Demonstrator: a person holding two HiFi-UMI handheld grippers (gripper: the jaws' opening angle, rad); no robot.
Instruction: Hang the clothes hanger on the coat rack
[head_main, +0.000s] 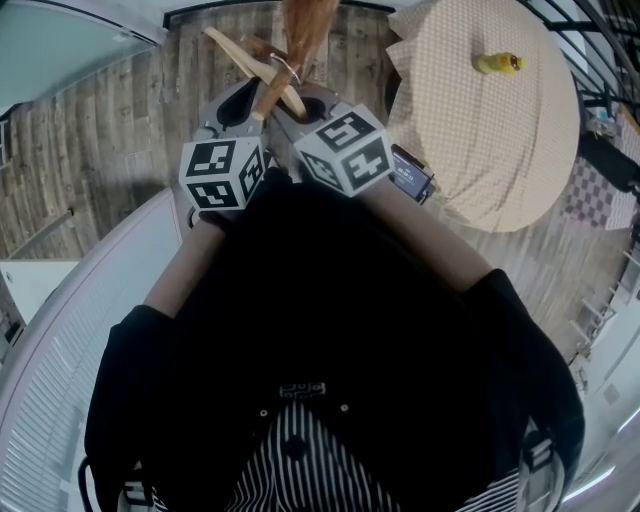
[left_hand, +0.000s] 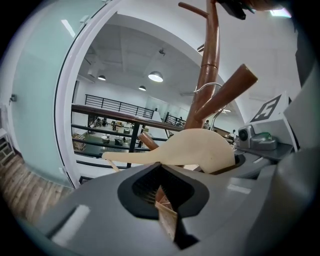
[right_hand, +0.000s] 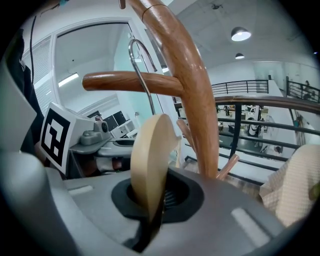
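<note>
- Pale wood clothes hanger (right_hand: 150, 160) looked stiff, light and slippery, with its wire hook (right_hand: 149, 102) at twelve o'clock beside the coat rack (right_hand: 192, 95).
- Jaws of left gripper (left_hand: 165, 205) and right gripper (right_hand: 150, 212) clamped its wood.

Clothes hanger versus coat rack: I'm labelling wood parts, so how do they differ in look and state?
The clothes hanger is pale cream and matt; the coat rack is glossy reddish-brown. The hanger is flat and broad; the rack is a round pole with pegs. The hanger is clamped in the right hand-held gripper; the rack is not gripped. Both look wooden.
</note>
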